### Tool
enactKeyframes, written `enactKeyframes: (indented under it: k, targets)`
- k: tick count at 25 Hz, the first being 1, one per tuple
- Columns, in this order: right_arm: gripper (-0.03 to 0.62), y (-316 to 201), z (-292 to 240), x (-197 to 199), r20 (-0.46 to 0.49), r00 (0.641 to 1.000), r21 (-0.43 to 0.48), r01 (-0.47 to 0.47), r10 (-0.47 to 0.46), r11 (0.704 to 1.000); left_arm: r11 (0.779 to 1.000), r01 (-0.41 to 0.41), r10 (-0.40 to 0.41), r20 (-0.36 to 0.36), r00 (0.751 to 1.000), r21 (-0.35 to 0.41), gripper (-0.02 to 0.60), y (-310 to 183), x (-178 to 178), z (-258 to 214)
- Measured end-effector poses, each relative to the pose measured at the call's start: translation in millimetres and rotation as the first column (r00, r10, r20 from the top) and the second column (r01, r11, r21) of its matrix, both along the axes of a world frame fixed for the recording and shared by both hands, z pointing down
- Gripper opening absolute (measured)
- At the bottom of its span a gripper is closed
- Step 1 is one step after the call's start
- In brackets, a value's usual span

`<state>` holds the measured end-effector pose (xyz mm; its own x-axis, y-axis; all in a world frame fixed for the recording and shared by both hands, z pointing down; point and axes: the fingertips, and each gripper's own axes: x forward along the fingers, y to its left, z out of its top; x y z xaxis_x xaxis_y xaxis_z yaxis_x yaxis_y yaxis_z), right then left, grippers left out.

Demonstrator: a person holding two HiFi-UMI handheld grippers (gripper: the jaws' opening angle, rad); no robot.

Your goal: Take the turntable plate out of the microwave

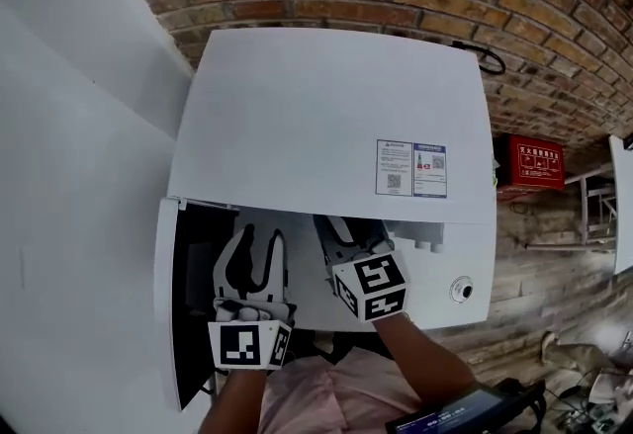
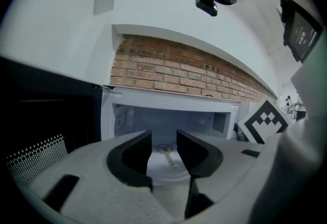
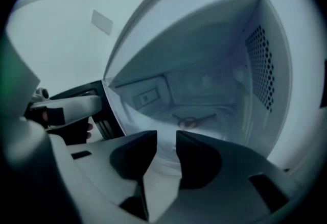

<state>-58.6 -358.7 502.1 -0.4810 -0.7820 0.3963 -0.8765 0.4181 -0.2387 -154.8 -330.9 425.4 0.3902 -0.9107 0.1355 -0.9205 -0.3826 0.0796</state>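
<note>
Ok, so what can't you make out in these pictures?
Left gripper view: the left tongs cover both sides of the turntable plate.
Right gripper view: the right tongs cover its near edge; the picture is dim and blurred.
Head view: the microwave casing hides the cavity and plate; the label print is too small to read.

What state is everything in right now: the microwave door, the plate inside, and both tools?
Microwave door: swung open to the left.
Glass plate: lying flat inside the microwave, not gripped.
Left tool: open, holding nothing.
Right tool: open, holding nothing.
</note>
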Motion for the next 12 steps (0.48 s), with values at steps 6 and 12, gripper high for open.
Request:
enactKeyframes:
  k: [6,12]
  targets:
    - [0.150,-13.1,40.5,-2.0,-0.102,0.993,-0.016,-0.052,0.050,0.999,0.998,-0.026,0.024,-0.032,0.999,-0.066,0.161,-2.2,-2.0,31.6]
    - [0.143,-14.3,46.6,-4.9,-0.254,0.965,0.044,-0.053,0.062,0.998,0.994,-0.042,0.038,-0.039,0.999,-0.102,0.161,0.7,-7.9,43.2]
